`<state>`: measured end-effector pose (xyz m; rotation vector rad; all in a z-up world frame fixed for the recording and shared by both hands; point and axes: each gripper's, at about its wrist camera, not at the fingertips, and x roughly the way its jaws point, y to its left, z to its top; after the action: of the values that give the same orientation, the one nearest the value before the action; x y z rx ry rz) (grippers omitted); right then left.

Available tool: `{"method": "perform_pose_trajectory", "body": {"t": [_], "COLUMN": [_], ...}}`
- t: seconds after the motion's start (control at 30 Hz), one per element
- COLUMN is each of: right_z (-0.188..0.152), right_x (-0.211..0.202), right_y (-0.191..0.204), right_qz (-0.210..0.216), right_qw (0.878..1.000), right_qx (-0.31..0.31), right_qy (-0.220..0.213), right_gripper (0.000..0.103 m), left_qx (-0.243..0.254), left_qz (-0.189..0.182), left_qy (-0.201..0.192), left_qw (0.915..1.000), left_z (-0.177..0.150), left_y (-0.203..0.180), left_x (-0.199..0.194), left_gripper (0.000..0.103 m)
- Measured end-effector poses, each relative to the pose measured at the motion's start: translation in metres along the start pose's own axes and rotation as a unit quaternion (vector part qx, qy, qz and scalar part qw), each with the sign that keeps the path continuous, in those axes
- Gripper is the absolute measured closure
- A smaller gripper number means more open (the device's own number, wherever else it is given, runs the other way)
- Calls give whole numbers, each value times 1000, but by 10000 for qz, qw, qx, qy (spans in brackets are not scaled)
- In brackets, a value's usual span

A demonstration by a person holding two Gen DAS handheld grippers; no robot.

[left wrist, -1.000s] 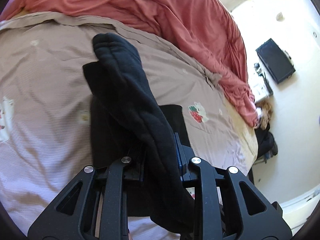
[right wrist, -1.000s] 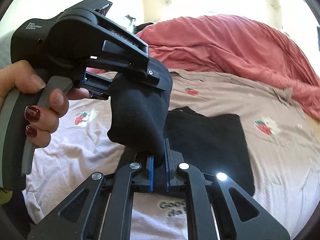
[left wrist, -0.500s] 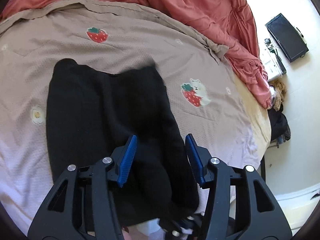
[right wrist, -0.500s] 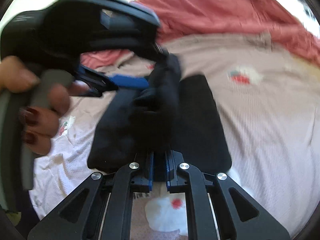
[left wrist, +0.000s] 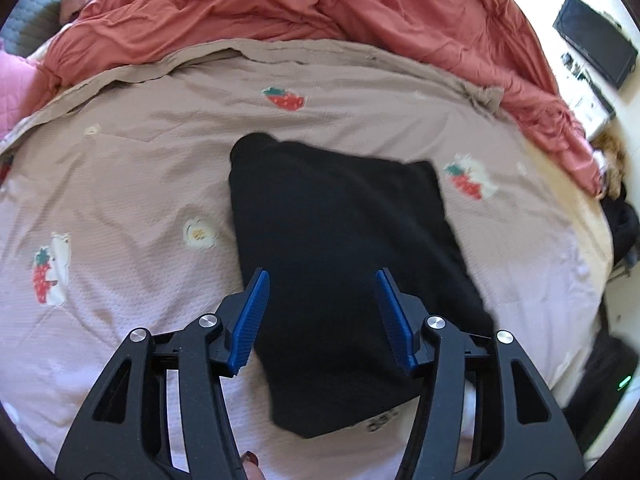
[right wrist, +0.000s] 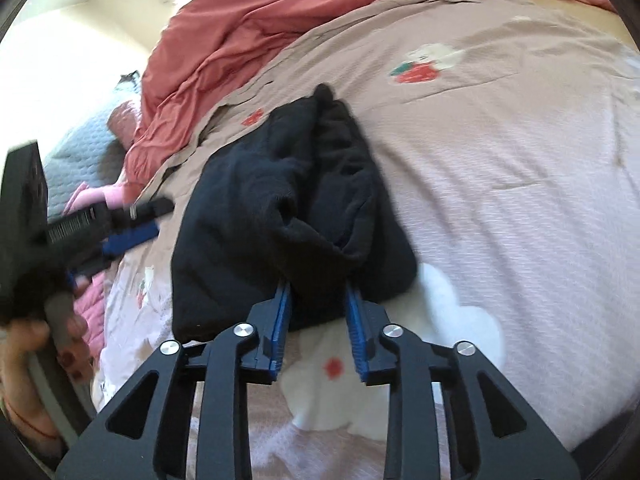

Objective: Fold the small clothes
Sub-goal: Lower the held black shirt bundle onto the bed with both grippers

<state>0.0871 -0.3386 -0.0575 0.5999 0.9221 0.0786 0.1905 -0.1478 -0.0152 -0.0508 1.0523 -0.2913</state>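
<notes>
A black garment (left wrist: pixel 344 248) lies folded on the bed sheet (left wrist: pixel 132 184). My left gripper (left wrist: pixel 321 276) hovers over its near half, blue pads wide apart and still opening, touching no cloth. In the right wrist view the garment (right wrist: pixel 256 208) shows a bunched fold on top, running toward my right gripper (right wrist: pixel 317 286). That gripper's jaws are opening; the end of the fold sits loosely between the pads. At the left edge of this view a hand (right wrist: pixel 36 344) holds the left gripper (right wrist: pixel 154 220) beside the garment.
A red duvet (left wrist: pixel 320 8) is heaped along the far side of the bed. Pink and grey pillows (right wrist: pixel 88 148) lie at the head. A black flat screen (left wrist: pixel 592 48) and clutter sit on the floor off the bed's right edge. Dark clothes (left wrist: pixel 624 232) hang there.
A second ago both grippers held the black garment's fold up, shut on it. It now lies laid over on the bed. The left jaws have let go and spread; the right jaws have parted.
</notes>
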Motion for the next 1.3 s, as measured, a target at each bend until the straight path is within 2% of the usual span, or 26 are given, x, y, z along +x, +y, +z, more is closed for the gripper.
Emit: {"method": "perform_pose_trajectory", "body": {"t": [0.1, 0.17, 0.3, 0.43, 0.63, 0.93, 1.03, 1.17, 1.3], "right_z": [3, 11, 23, 40, 66, 88, 91, 89, 94], "right_x": [-15, -25, -27, -11, 26, 75, 84, 90, 69], "right_y": [-4, -8, -6, 4, 17, 18, 21, 21, 29], "right_qz": [-210, -367, -462, -138, 326, 392, 551, 598, 600], "right_qw": [9993, 9975, 9941, 9931, 9926, 9904, 9887, 9872, 9850], "right_qx": [51, -28, -552, -989, -1154, -1290, -1331, -1402, -1613], "right_qy": [-292, -596, -810, -613, -190, 300, 405, 472, 112], "right_gripper": [71, 71, 68, 67, 67, 68, 68, 88, 94], "left_qx": [240, 557, 978, 808, 763, 623, 609, 612, 519], "left_qz": [148, 427, 746, 571, 495, 451, 446, 447, 435], "left_qy": [172, 192, -11, -106, -240, -372, -386, -395, -423], "left_qw": [9995, 9973, 9924, 9950, 9956, 9963, 9964, 9963, 9968], "left_z": [-16, -25, -37, -38, -42, -44, -44, -44, -42], "left_y": [-8, -18, -30, -22, -21, -21, -20, -20, -19], "left_x": [19, 31, 37, 34, 32, 30, 29, 29, 27], "left_gripper": [54, 47, 43, 43, 43, 43, 43, 43, 43]}}
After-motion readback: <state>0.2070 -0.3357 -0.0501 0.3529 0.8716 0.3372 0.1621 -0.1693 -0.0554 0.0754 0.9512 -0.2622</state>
